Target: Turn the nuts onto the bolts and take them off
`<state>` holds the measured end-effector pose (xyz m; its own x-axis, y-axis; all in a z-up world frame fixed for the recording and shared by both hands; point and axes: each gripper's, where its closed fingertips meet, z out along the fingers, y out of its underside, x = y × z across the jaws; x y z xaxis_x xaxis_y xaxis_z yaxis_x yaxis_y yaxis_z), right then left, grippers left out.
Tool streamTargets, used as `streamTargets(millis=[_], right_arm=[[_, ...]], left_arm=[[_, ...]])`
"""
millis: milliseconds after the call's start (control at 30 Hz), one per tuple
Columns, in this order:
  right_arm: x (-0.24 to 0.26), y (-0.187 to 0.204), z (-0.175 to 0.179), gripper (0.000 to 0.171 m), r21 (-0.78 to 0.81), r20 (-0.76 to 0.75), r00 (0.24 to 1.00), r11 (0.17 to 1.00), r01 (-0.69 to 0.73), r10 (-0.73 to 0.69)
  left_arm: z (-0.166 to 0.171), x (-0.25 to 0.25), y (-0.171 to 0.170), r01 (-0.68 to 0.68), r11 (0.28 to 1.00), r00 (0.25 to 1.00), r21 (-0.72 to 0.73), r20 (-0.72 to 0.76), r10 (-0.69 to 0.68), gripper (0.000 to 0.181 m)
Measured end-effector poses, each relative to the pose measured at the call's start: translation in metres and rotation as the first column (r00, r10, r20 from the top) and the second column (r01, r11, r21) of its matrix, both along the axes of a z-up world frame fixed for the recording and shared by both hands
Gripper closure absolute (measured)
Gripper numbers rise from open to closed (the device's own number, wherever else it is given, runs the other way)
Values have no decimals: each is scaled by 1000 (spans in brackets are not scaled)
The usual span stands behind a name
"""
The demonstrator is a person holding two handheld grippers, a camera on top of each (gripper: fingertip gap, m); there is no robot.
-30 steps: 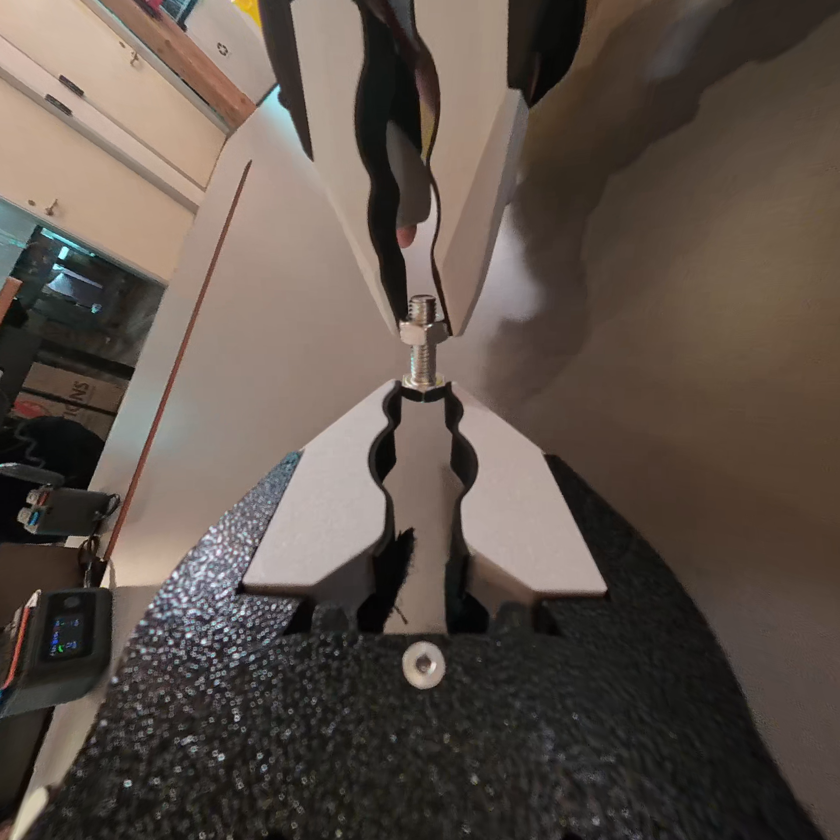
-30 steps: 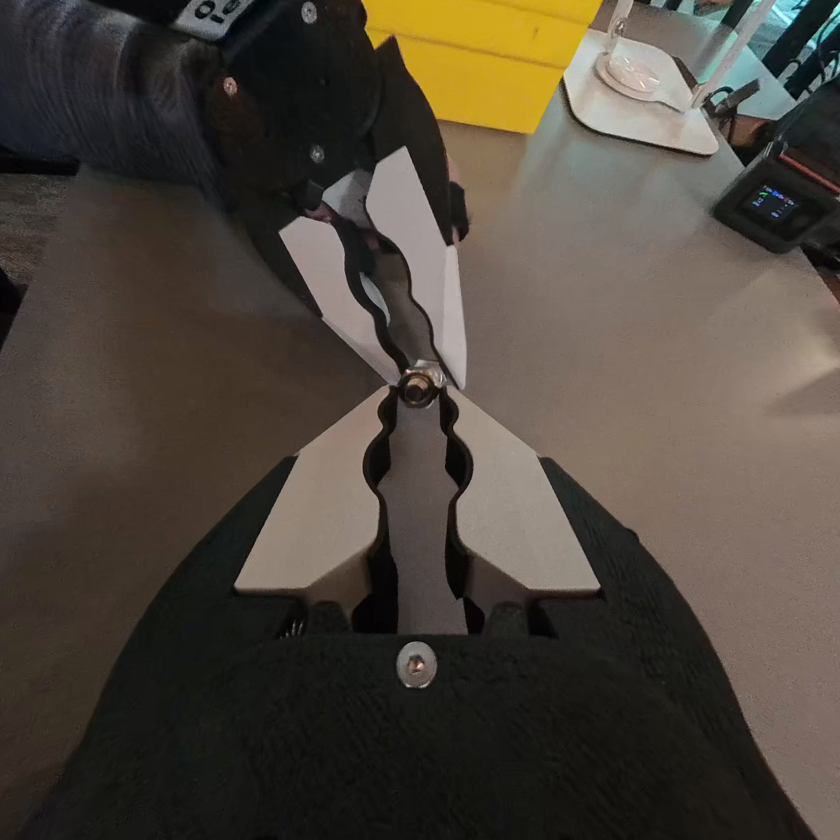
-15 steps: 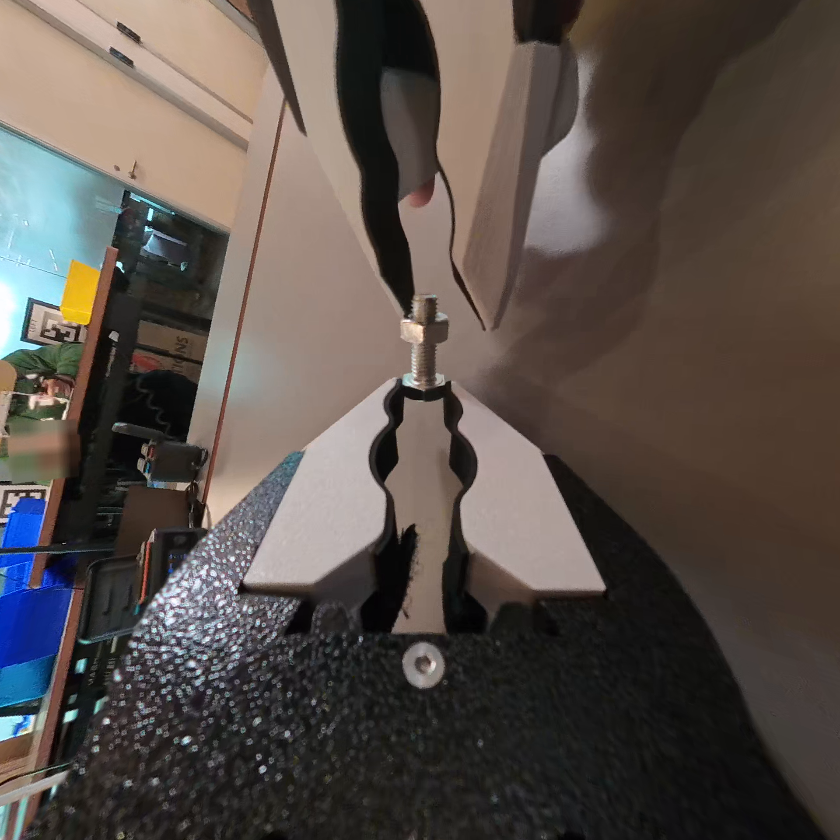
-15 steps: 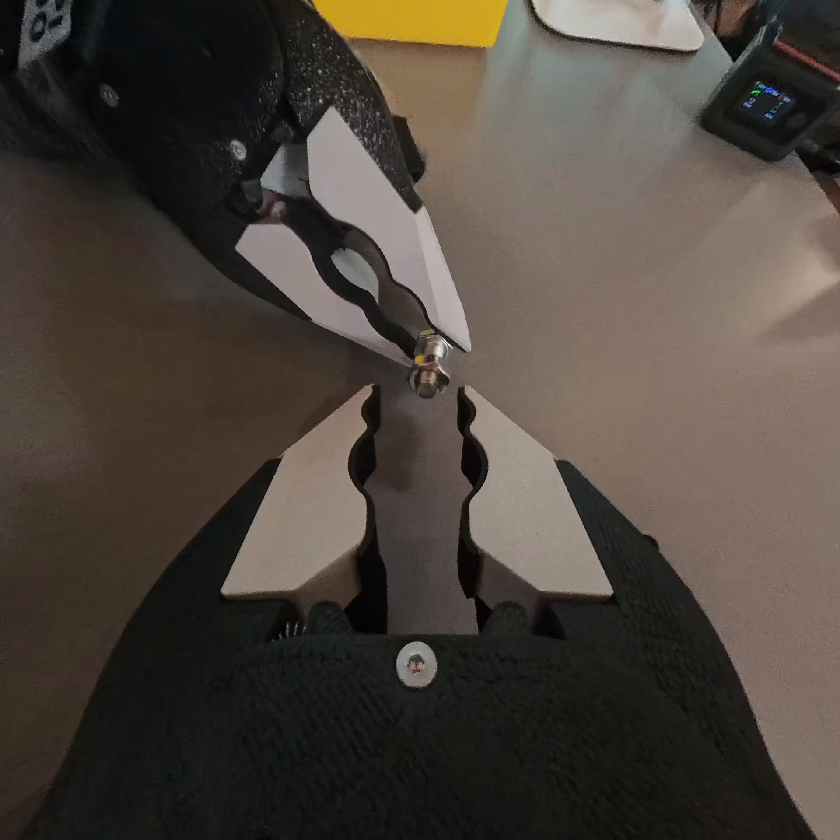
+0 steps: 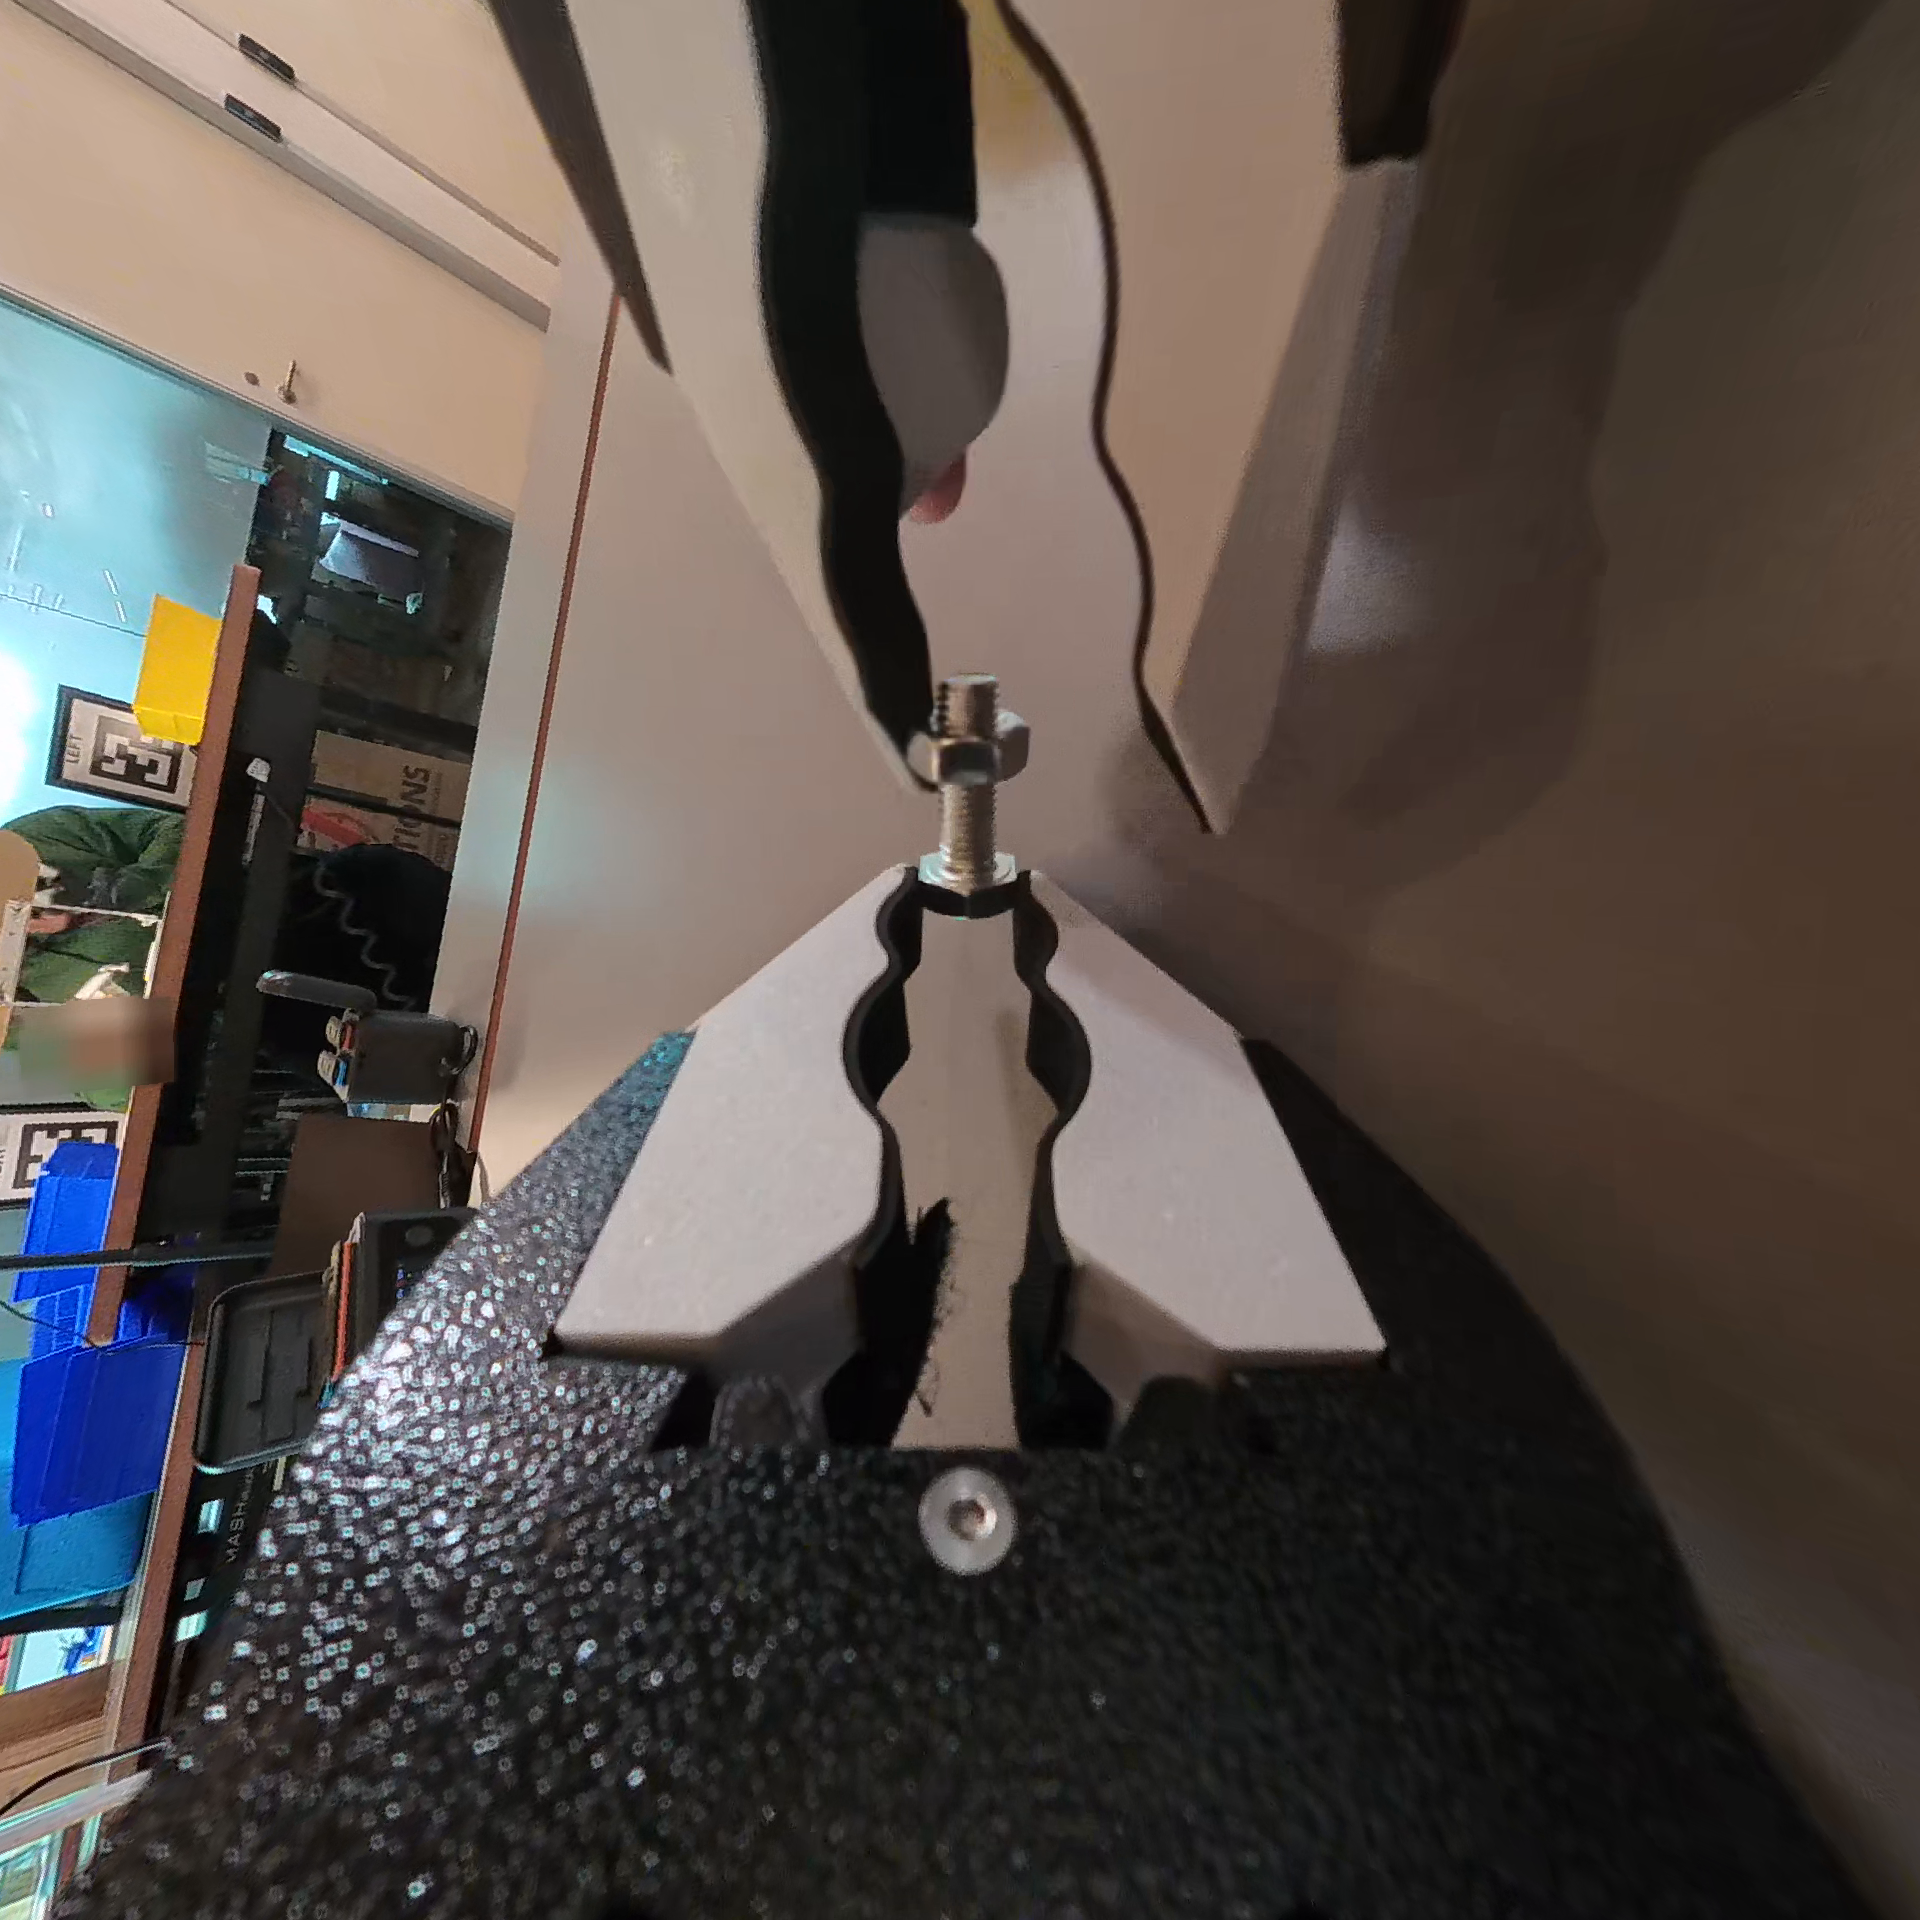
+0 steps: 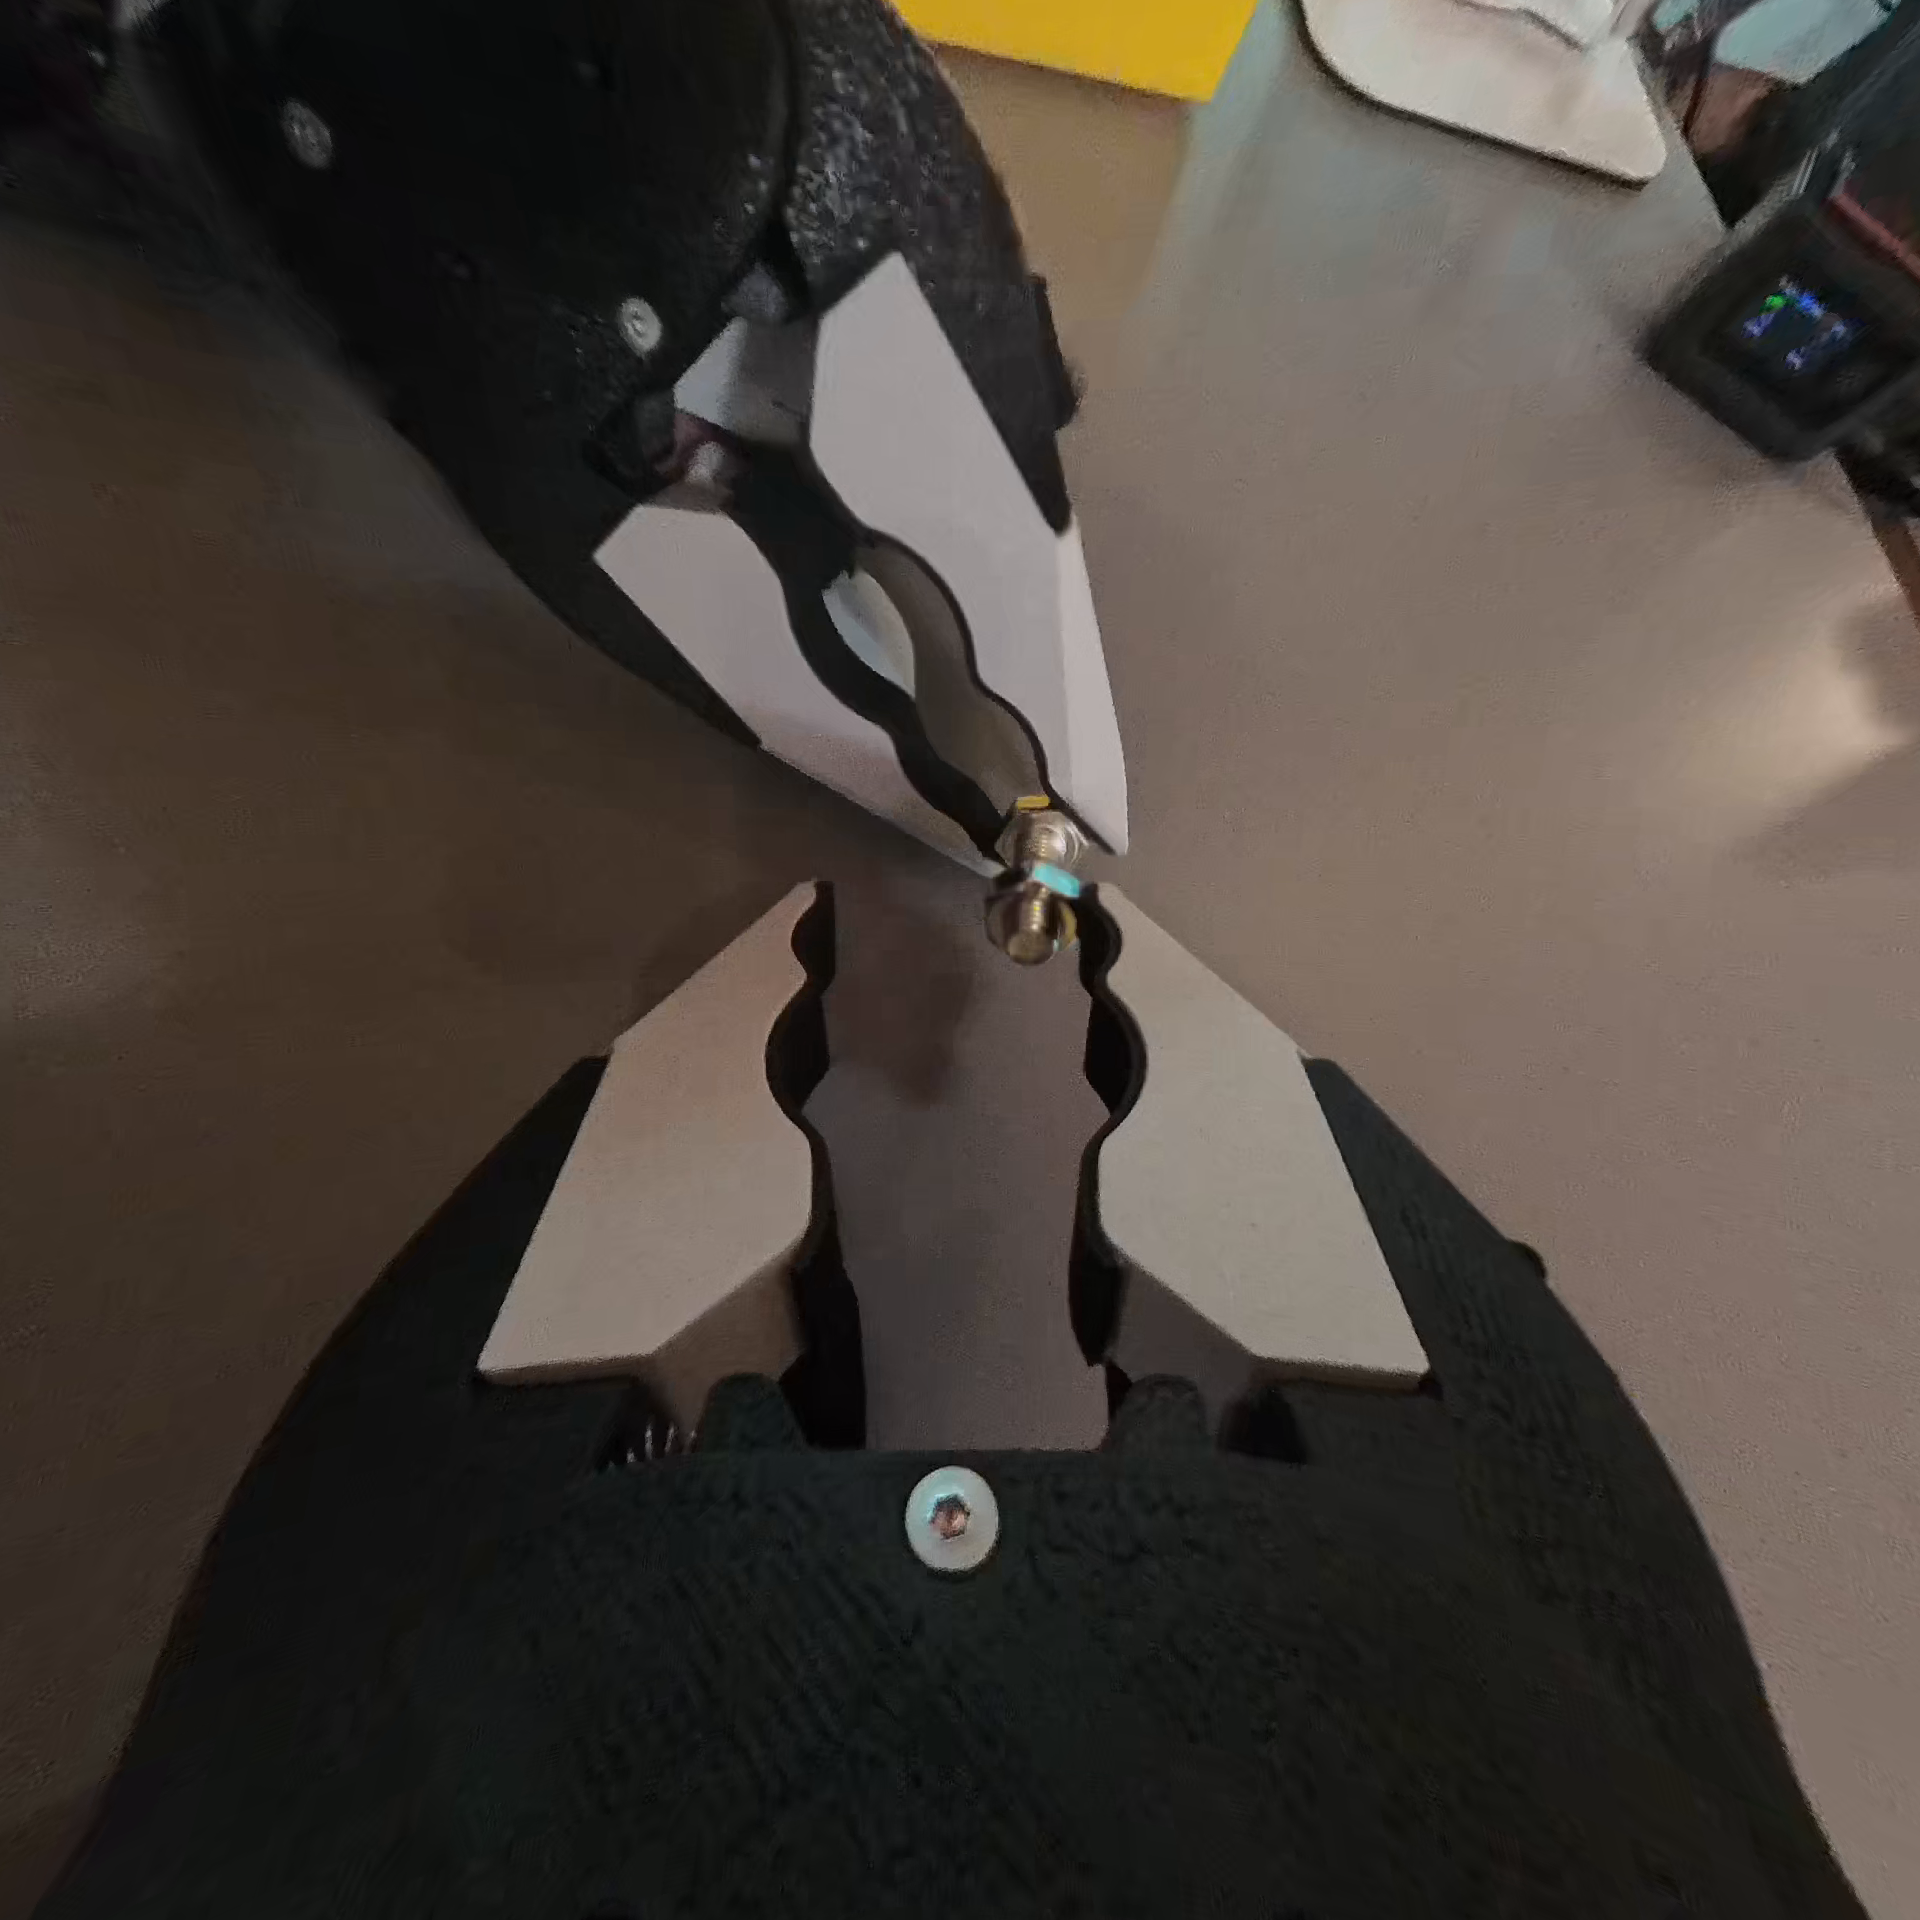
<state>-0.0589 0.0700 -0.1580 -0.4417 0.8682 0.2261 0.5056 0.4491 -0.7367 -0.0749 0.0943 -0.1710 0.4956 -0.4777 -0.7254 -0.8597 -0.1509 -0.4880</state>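
My left gripper (image 5: 968,896) is shut on the head of a steel bolt (image 5: 966,831) and holds it above the grey table (image 6: 1455,727). A hex nut (image 5: 972,750) sits on the thread near the free end. My right gripper (image 6: 961,899) is open around that end. In the right wrist view the nut (image 6: 1051,889) lies against my right finger's tip, and the bolt's end (image 6: 1023,940) points at the camera. The left gripper (image 6: 1039,831) comes in from the upper left. In the left wrist view the right gripper (image 5: 1049,784) hangs open above, with one fingertip (image 5: 902,743) touching the nut.
A yellow box (image 6: 1081,42) and a white flat base (image 6: 1486,94) stand at the table's far side. A small black device with a lit screen (image 6: 1797,343) sits at the right. Shelves and blue bins (image 5: 73,1371) lie beyond the table's edge.
My right gripper was shut on the nut a second ago. It has opened, let go and shifted sideways. The left gripper still holds the bolt and has tilted.
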Motion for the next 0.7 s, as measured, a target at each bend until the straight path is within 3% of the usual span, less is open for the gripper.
streamTargets(millis=[33,100,167,300,400,500,600,700], right_arm=[[-2,-3,2,122,36,-25,999,999,-21,22],[-3,-18,10,129,64,-99,989,992,-106,112],[-6,-19,21,129,50,-151,984,995,-91,98],[0,14,5,128,5,-28,998,998,59,-59],[4,14,-8,128,-30,54,997,998,63,-61],[-4,-1,-2,121,48,-26,999,999,-19,20],[-7,-22,14,127,76,-143,982,990,-118,128],[-6,-7,19,127,33,-131,990,999,-40,44]], left_arm=[[0,0,0,1,1000,1000,1,-1,-1,165],[0,0,0,-2,1000,1000,0,0,2,165],[0,0,0,-4,1000,1000,-5,8,4,165],[0,0,0,-5,1000,1000,-5,7,5,165],[0,0,0,-6,1000,1000,-9,12,6,165],[0,0,0,-7,1000,1000,-6,9,7,166],[-1,0,0,-10,1000,1000,-9,14,10,165],[0,0,1,-10,1000,1000,-9,13,10,165]])
